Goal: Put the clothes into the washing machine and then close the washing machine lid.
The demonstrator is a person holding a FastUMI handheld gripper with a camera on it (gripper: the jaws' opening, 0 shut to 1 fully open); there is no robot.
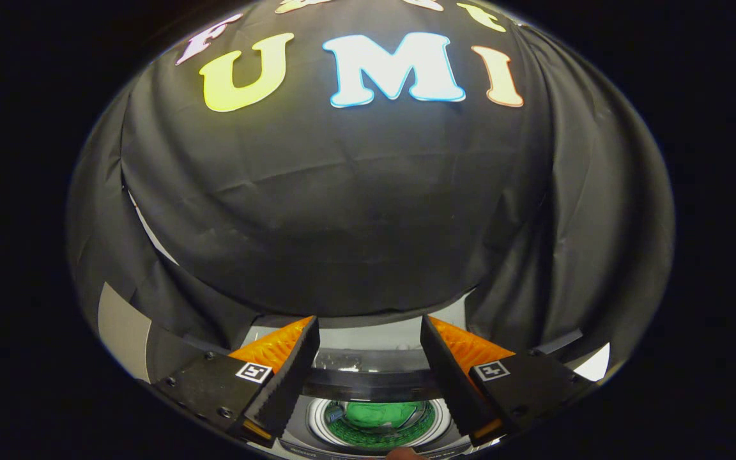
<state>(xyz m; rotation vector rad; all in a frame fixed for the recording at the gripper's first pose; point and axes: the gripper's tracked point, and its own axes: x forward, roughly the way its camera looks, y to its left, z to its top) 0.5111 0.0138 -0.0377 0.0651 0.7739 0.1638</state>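
Tool [368,358] open — crumpled green cloth [381,414] in round drum [377,431].

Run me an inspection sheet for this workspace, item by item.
Surface: white top of the washing machine, seen between and below the fingers.
Job's things: green clothes lie inside the drum; the lid appears raised, its dark edge crossing above the opening.
Clutter: nothing seen.
Grippers: hand-held gripper open, fingers spread apart above the drum, holding nothing.
Cables: nothing seen.
Surroundings: black cloth wall behind the machine; pale panels at its lower sides.
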